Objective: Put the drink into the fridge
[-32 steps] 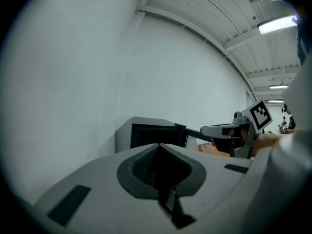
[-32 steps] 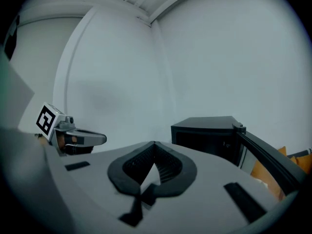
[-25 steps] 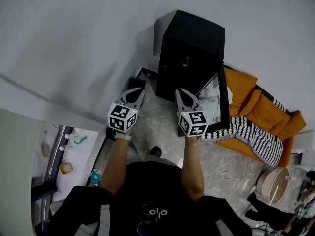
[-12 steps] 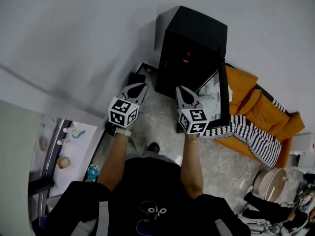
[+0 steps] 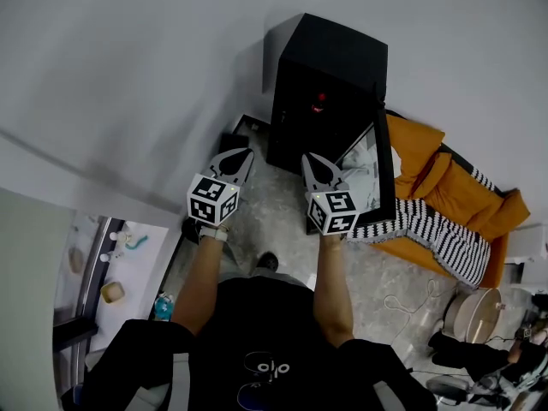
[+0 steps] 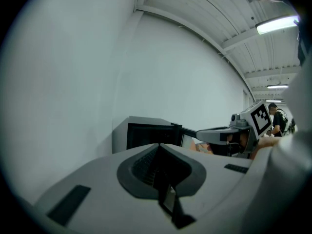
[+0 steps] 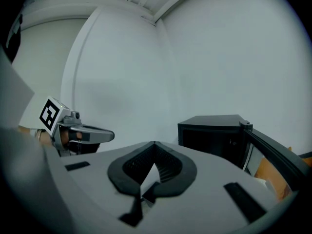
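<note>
A black mini fridge [image 5: 330,75] stands on the floor against the white wall. Its door [image 5: 384,165] is swung open to the right. Something small and red [image 5: 318,104] shows in the dark inside; I cannot tell what it is. My left gripper [image 5: 242,155] and right gripper [image 5: 310,161] are held side by side in front of the fridge, pointing at it, both shut and empty. The left gripper view has its closed jaws [image 6: 158,146], the fridge [image 6: 146,135] and the right gripper [image 6: 219,133] beyond. The right gripper view has the fridge [image 7: 214,129] and the left gripper [image 7: 90,133].
An orange sofa [image 5: 449,187] with a striped blanket [image 5: 437,238] lies right of the fridge door. At the left are a white shelf [image 5: 141,268] with small items and a blue bottle [image 5: 163,305]. A round pale stool [image 5: 475,315] and cables sit at lower right.
Both grippers stay shut and hold almost the same places in front of the fridge. The head view has only swayed slightly.
</note>
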`<state>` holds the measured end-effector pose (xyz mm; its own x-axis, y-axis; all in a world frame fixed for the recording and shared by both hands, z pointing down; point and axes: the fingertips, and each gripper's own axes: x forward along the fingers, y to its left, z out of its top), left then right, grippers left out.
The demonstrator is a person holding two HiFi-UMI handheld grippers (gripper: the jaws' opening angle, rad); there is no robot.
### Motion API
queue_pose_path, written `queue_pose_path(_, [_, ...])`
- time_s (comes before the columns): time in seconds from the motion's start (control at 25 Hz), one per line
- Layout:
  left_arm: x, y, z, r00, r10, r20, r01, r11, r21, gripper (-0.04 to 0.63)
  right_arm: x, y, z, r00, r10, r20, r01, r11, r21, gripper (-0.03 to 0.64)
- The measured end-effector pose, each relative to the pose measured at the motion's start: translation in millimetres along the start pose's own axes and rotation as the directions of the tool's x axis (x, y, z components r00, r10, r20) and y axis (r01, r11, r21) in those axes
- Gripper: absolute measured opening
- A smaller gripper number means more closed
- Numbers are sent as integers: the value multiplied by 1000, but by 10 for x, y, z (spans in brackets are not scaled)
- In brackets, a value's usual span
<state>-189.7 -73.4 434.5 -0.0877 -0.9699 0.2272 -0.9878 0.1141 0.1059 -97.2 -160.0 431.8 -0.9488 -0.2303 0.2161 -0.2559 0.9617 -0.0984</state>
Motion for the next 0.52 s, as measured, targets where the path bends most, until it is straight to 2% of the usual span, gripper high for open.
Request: queue_pose_path(0.52, [35, -21, 25, 1000, -12, 0, 12, 1000, 0, 6, 36, -22, -98, 1000, -4, -31, 4, 1000, 9, 2])
